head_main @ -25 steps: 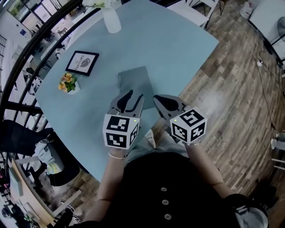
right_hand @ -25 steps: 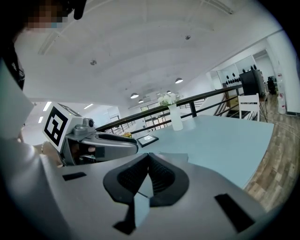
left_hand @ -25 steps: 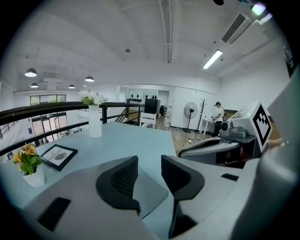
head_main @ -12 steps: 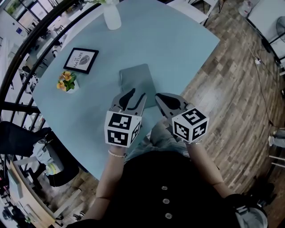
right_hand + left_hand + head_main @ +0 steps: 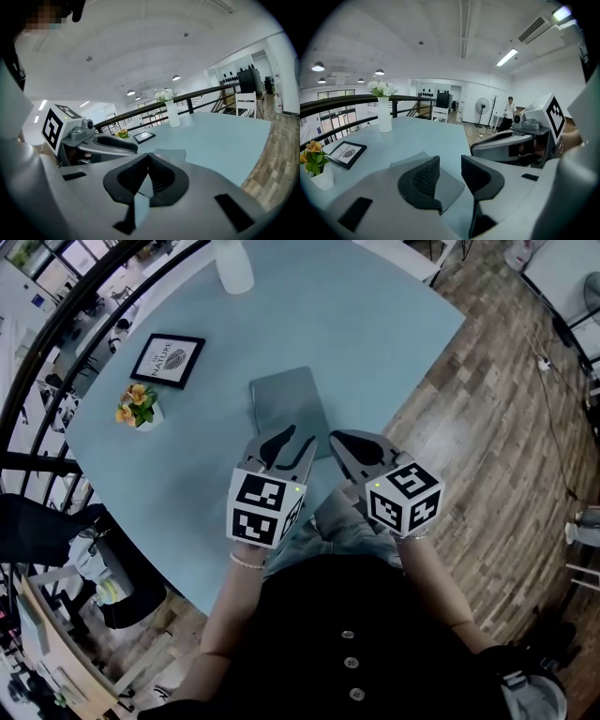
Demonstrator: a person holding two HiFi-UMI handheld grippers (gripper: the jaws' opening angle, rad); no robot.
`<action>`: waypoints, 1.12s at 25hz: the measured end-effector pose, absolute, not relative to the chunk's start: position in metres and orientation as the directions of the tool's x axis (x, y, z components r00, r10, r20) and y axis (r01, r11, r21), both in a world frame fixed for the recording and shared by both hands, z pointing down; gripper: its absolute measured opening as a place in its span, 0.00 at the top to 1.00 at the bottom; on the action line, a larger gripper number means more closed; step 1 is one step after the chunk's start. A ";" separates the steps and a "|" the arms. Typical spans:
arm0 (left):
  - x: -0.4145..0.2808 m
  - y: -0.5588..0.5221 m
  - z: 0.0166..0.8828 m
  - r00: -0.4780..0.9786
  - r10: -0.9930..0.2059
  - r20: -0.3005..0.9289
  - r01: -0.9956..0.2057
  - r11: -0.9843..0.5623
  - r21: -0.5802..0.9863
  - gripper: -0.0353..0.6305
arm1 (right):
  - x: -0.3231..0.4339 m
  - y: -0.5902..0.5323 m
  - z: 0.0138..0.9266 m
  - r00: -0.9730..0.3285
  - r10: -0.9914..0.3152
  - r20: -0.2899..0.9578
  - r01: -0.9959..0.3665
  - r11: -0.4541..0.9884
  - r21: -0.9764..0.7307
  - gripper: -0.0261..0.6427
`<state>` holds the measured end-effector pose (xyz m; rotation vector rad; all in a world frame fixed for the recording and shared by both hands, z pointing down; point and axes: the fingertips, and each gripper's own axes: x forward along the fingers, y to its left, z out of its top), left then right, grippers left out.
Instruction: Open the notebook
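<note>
Pale blue table [image 5: 375, 324] with closed grey notebook [image 5: 289, 409], framed print [image 5: 169, 360], flower pot [image 5: 139, 411], white vase [image 5: 232, 263].

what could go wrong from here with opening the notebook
1. The notebook lies closed and flat on the table, so the open left gripper may slip off the thin cover or only push it.
2. Nothing pins it; the right gripper is shut and short of it, so a nudge could slide it toward the near table edge.

Pale blue table [image 5: 375, 343] — framed picture [image 5: 169, 360] and potted orange flowers [image 5: 139, 409] near its left edge, white vase [image 5: 232, 266] at its far edge.
</note>
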<state>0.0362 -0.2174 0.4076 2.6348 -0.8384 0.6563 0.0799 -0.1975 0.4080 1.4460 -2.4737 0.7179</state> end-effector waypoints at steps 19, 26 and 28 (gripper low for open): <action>0.043 -0.210 0.451 0.656 -0.446 0.609 -0.646 -0.749 0.148 0.72 | 0.120 -0.203 0.431 -0.532 -0.726 0.436 -0.843 0.401 -0.359 0.95; 0.059 -0.201 0.481 0.626 -0.372 0.685 -0.594 -0.797 0.110 0.72 | 0.132 -0.194 0.449 -0.531 -0.710 0.462 -0.842 0.377 -0.387 0.95; 0.067 -0.197 0.489 0.623 -0.346 0.702 -0.575 -0.810 0.111 0.72 | 0.134 -0.191 0.452 -0.533 -0.708 0.464 -0.840 0.372 -0.396 0.95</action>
